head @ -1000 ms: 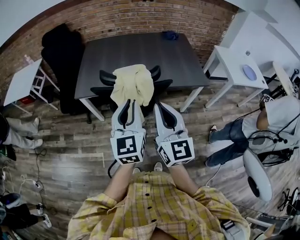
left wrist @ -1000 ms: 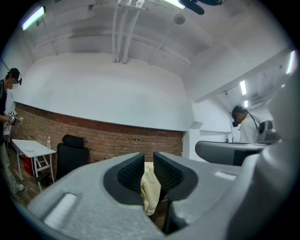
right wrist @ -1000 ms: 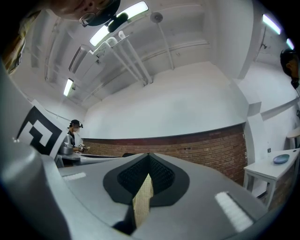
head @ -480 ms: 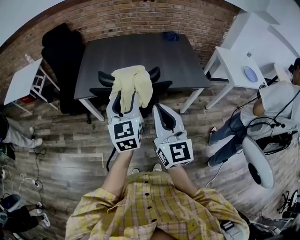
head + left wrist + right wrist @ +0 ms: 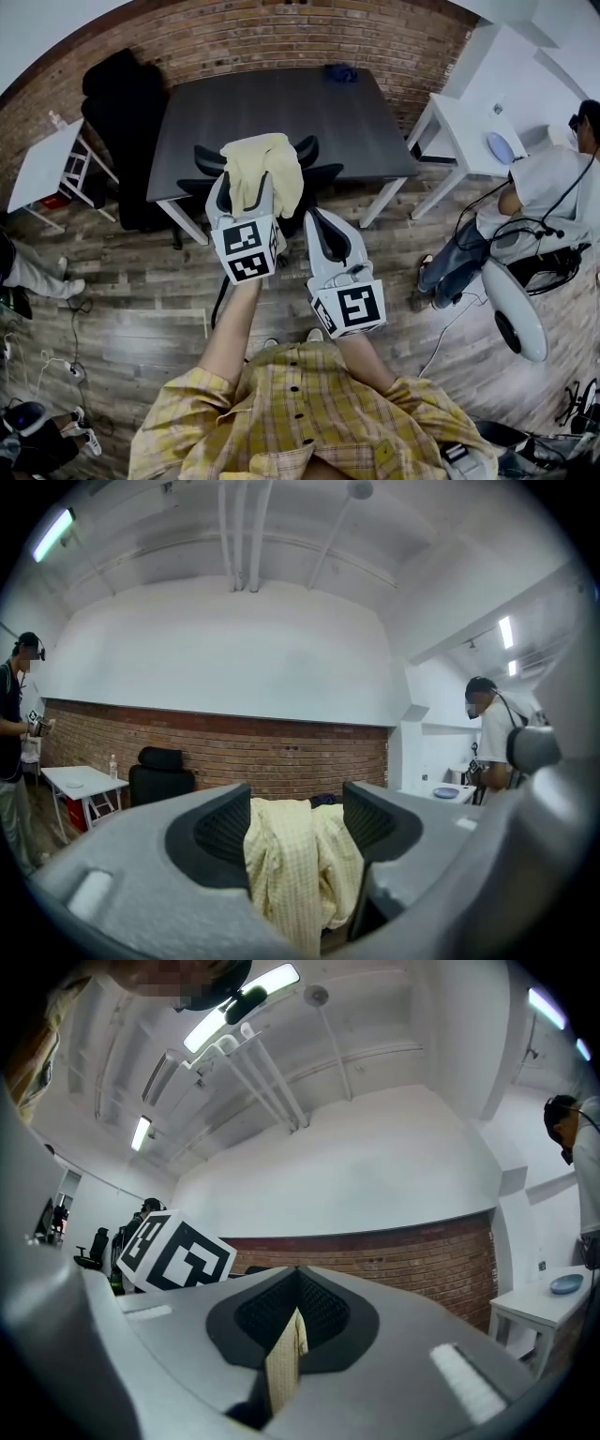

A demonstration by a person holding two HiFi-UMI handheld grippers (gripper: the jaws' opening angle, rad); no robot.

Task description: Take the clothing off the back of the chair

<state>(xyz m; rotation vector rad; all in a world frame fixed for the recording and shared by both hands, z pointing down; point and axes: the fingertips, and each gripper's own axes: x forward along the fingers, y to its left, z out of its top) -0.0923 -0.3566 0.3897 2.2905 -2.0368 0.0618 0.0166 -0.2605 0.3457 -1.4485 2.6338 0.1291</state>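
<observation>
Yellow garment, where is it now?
The garment drapes the black chair's back, head view centre, between the left claw's jaws, which have just been opening; the right claw pinches its edge.

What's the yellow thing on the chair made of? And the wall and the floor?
The yellow clothing looks like soft woven cloth: it droops in folds and shows a fine check. The wall looks like red brick with mortar lines. The floor seems wood planks, or a printed lookalike.

The clothing (image 5: 265,169) is pale yellow checked, the chair (image 5: 323,175) black.
</observation>
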